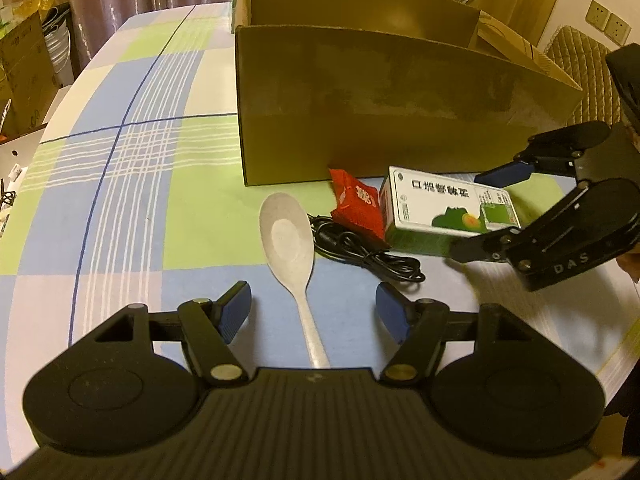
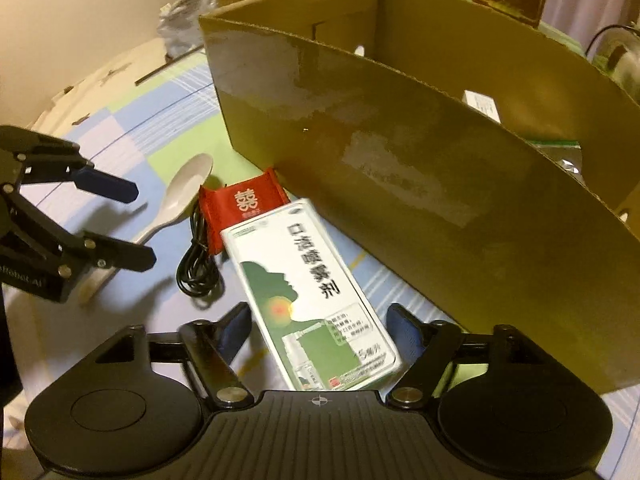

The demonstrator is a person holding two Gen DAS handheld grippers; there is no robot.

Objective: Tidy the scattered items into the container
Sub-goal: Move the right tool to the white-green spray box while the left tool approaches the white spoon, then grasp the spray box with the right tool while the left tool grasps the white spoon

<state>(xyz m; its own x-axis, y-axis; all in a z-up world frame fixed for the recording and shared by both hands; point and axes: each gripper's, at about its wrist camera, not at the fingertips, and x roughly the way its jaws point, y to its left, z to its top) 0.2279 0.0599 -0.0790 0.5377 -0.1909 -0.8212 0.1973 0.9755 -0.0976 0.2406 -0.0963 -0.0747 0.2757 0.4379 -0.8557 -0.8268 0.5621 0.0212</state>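
Right gripper [image 2: 318, 330]: jaws spread, straddling the near end of the spray box, pads on either side; I cannot tell whether they touch it yet. Nothing clamped.
Left gripper [image 1: 314, 310]: released, jaws wide, handle of the rice spoon running up between them (no contact that I can see).
Spray box [image 2: 310, 300]: white and green carton, lying flat on the tablecloth, just near of the carton wall, its far end beside the red packet.
Rice spoon [image 1: 290, 256]: pale plastic, bowl pointing far, toward the container.
Red packet [image 2: 244, 206]: small, with gold character, touching the foot of the container wall.
Black cable [image 1: 360, 254]: coiled loosely between spoon and spray box.
Cardboard box [image 1: 400, 108]: the container, open-topped, at the far side; from the right wrist view something white and a clear bag show inside.
Tablecloth [image 1: 132, 168]: checked blue, green, white.
Progress: early to middling, by my reading. Four items lie outside; both claws look poised for a pick-up, spray box likely first.
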